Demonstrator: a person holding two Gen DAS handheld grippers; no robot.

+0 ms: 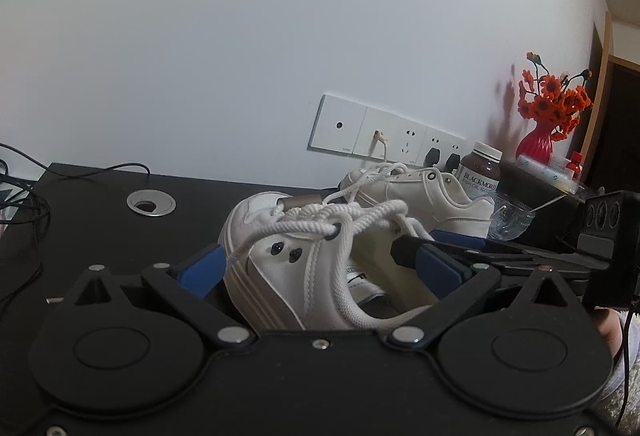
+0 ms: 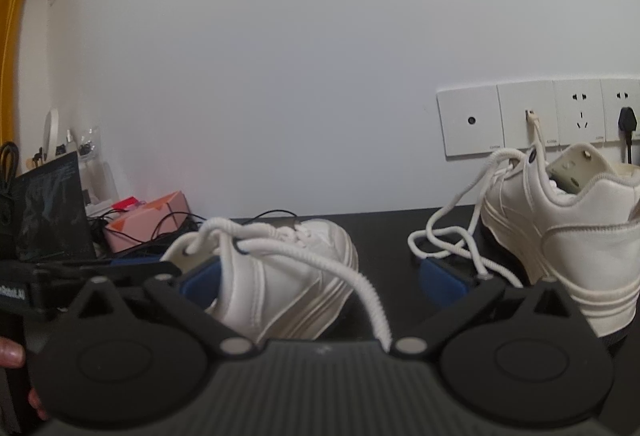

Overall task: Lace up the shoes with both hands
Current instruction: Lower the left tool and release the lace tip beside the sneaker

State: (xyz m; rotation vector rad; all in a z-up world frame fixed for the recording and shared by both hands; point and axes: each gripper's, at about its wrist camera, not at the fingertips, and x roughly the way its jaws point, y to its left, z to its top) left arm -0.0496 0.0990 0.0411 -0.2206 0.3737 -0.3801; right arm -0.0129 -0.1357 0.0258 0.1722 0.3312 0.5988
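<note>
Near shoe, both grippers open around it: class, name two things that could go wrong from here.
1. The near shoe's loose lace drapes over the right gripper; pulling back could snag it.
2. The left gripper's open fingers straddle the shoe, so closing might pinch leather instead of lace.

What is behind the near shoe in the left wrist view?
A second white shoe, then a brown bottle and wall sockets. The near shoe covers the second shoe's lower front.
</note>
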